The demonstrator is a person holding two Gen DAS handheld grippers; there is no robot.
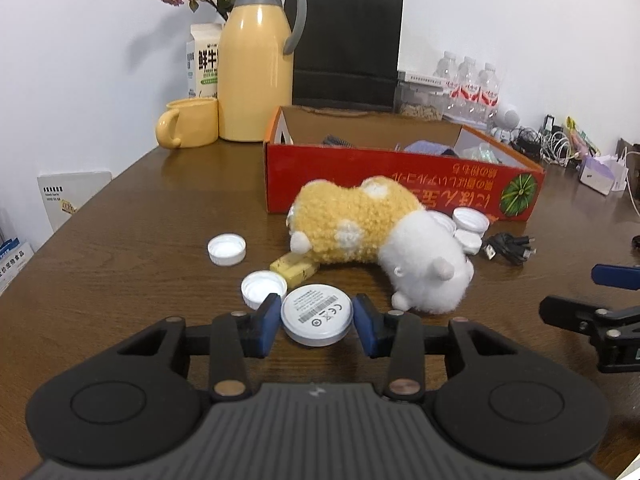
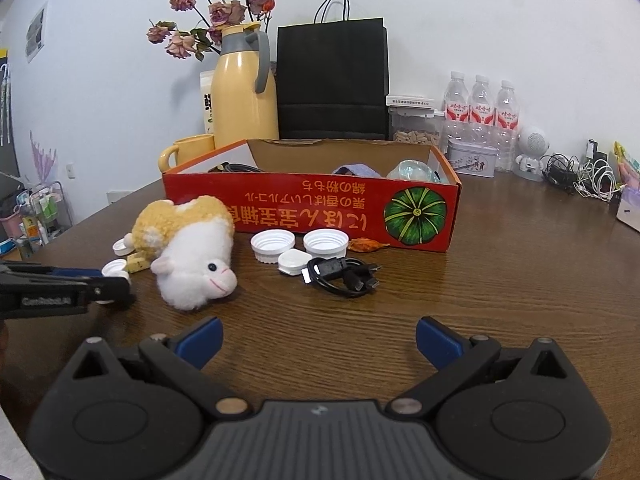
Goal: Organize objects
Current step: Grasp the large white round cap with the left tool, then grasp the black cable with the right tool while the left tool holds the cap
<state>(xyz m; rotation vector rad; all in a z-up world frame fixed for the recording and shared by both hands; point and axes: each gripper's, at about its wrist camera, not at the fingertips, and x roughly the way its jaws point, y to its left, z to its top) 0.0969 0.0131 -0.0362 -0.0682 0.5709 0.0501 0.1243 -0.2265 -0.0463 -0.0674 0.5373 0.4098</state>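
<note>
My left gripper (image 1: 317, 306) is shut on a white round disc (image 1: 316, 322) with a printed label, low over the brown table (image 1: 140, 216). A white cap (image 1: 263, 288) sits just left of it, another cap (image 1: 227, 249) farther back. A yellow-and-white plush toy (image 1: 372, 240) lies ahead, partly over a small yellow block (image 1: 294, 269). Behind it stands the open red cardboard box (image 2: 312, 208). My right gripper (image 2: 319, 334) hangs open over bare table. In front of it lie the plush toy (image 2: 188, 252), two white caps (image 2: 273, 245), a small white charger (image 2: 294, 262) and a black cable (image 2: 344, 276).
A yellow thermos (image 1: 256, 68), a yellow mug (image 1: 188, 124), a milk carton (image 1: 204, 60) and a black paper bag (image 1: 348, 44) stand along the back wall. Water bottles (image 2: 482, 108), a small robot figure (image 2: 530, 152) and tangled cables (image 2: 580, 176) fill the back right. The box holds several items.
</note>
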